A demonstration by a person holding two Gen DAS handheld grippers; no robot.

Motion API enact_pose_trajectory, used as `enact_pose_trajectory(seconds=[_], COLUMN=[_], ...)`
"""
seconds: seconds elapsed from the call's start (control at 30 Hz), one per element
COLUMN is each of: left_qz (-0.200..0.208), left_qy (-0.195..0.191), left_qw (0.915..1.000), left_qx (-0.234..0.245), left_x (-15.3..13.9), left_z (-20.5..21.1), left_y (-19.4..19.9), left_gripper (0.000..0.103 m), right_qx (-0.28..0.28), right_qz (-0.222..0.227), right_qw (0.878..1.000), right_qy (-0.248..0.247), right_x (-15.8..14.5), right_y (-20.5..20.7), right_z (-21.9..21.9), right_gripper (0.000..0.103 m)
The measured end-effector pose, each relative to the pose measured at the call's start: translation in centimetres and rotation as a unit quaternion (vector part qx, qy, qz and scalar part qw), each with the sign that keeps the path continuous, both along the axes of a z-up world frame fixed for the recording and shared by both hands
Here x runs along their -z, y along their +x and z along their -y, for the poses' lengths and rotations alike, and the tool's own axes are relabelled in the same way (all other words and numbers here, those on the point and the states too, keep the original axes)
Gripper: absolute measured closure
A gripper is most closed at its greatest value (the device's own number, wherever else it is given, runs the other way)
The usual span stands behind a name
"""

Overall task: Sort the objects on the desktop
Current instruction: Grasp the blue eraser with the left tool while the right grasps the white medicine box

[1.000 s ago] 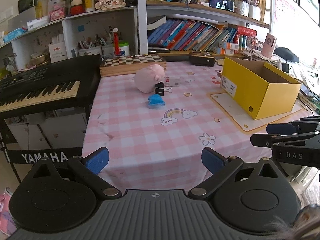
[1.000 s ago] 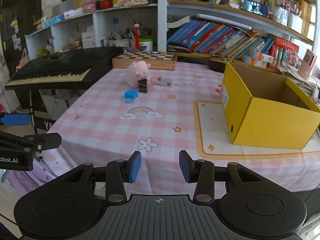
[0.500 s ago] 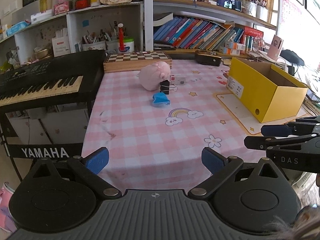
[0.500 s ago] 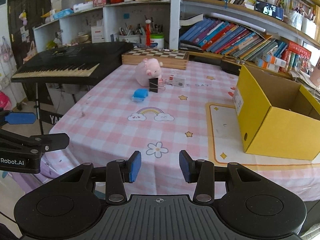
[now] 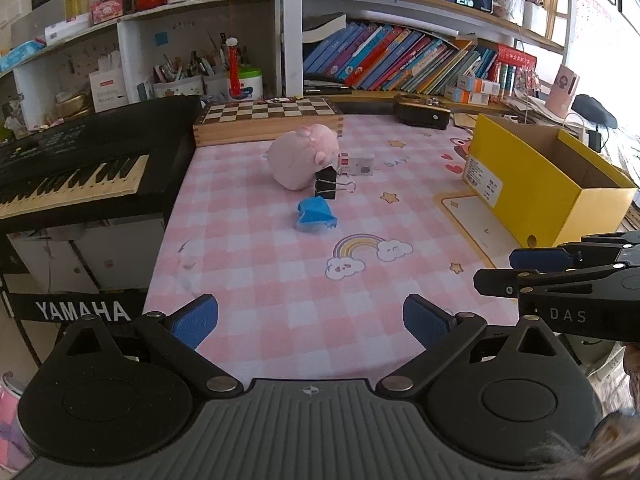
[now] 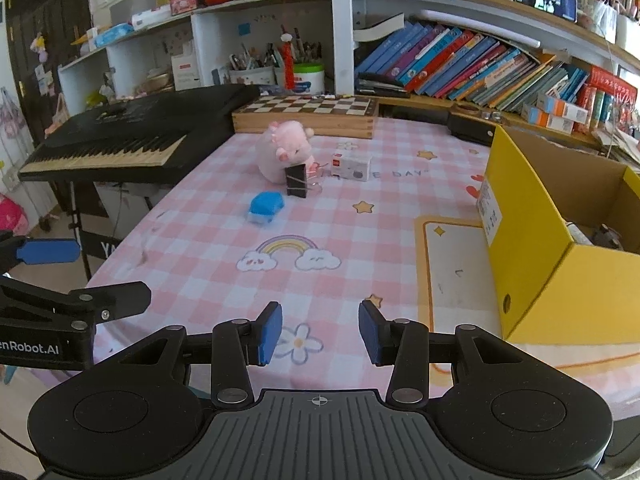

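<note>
Pink-and-white checked cloth covers the table [image 5: 256,264], printed with a rainbow, clouds, stars and flowers. Toward the far edge of the table, in its middle, sits a pink plush pig [image 5: 300,156]. A black binder clip [image 5: 326,183] stands upright against the pig's front, and a small white box [image 5: 357,163] lies just beside the pig on its right. A blue toy car [image 5: 315,213] rests a little nearer the front edge, apart from the clip. Behind the pig, a wooden chess box [image 5: 268,118] lies along the far edge. An open yellow cardboard box [image 6: 560,240] stands on a cream mat at the right edge of the table, with some small items inside that are too dim to name. A black Yamaha keyboard [image 5: 80,168] on a stand borders the left edge, and shelves of books [image 5: 400,60] rise behind.

The left gripper [image 5: 310,322] hovers over the near edge with its blue pads spread wide and nothing between them. The right gripper [image 6: 320,330] hangs over the near edge too, its pads parted by a narrower gap, with only the cloth showing between them. Each gripper shows at the side of the other's view.
</note>
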State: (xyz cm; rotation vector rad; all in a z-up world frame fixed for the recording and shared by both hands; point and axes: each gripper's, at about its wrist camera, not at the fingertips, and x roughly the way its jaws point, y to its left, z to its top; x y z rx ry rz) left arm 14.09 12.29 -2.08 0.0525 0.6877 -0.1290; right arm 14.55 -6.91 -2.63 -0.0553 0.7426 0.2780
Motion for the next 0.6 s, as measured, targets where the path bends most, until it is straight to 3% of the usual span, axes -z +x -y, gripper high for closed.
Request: enact_pose_trajectory(seconds=[0.6], left_qz=[-0.006], left_qy=[0.003], left_qw=[0.9996], left_qx=[-0.028], left_x=[0.5], left_z=[1.7], left_y=[8.2], left_gripper=[0.003], right_qx=[-0.019], right_qz=[-0.004], right_qw=[1.0], right_qy=[0.015], right_x=[0.5], right_y=[8.9], right_z=[0.7], right_gripper=[0.06])
